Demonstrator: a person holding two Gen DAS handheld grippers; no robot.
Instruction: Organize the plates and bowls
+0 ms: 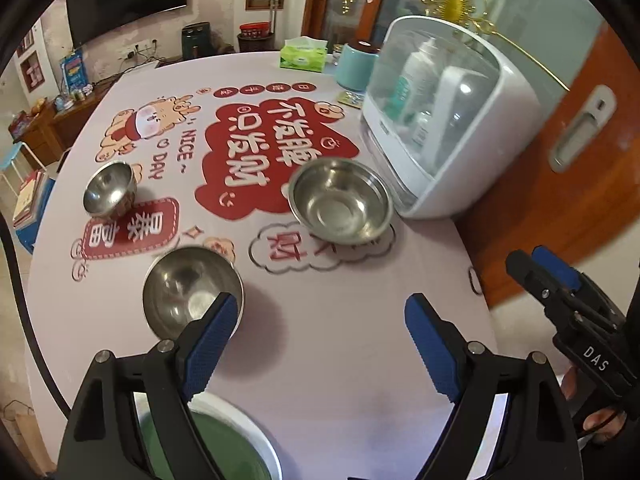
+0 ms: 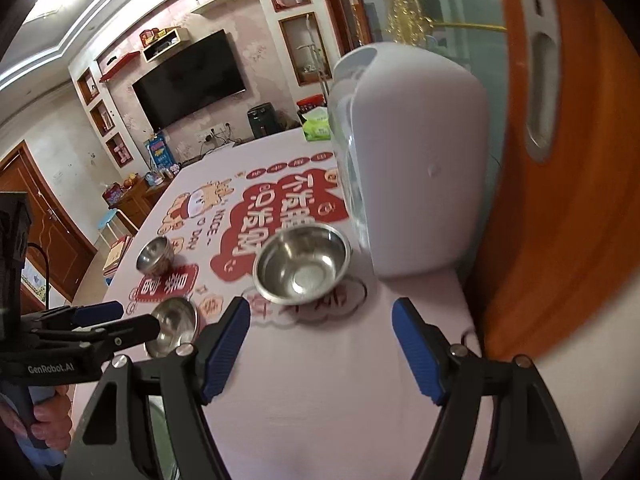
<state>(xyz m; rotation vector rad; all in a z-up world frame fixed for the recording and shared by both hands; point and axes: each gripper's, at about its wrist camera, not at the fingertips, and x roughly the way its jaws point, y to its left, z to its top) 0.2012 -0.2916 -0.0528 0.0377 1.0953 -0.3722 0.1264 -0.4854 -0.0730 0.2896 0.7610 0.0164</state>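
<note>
Nothing stacked yet: three steel bowls (image 1: 339,200) sit apart on the table (image 1: 320,344), a green plate (image 1: 208,440) at its near edge. Both hand-held grippers, left (image 1: 320,344) and right (image 2: 320,344), hover wide apart, empty.

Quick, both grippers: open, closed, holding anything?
Left gripper: open, holding nothing, bare tablecloth between its fingers.
Right gripper: open, holding nothing, the big steel bowl lies beyond its fingertips.

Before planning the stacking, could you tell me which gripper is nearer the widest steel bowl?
Right gripper: the widest steel bowl lies just ahead. Left gripper hangs farther back, beside another bowl.
</note>
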